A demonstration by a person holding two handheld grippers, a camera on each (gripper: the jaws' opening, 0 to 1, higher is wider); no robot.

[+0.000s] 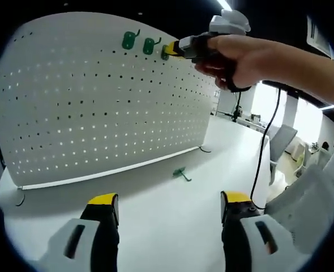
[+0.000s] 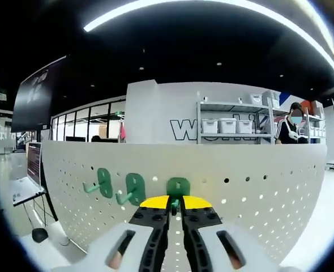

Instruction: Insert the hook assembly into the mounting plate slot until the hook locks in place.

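Pegboard (image 2: 257,192): 2 green hooks seated at 9 o'clock of the third hook (image 2: 178,187), which the right gripper (image 2: 175,205) pinches against the board; lock unconfirmed. Left gripper (image 1: 170,204): jaws wide, empty. Its view adds a spare hook (image 1: 181,173) on table (image 1: 172,226), 12 o'clock of jaws.

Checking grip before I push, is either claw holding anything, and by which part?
The right claw is shut on the third green hook at the pegboard, gripping its prong just below the backplate. The left claw is open, holding nothing.
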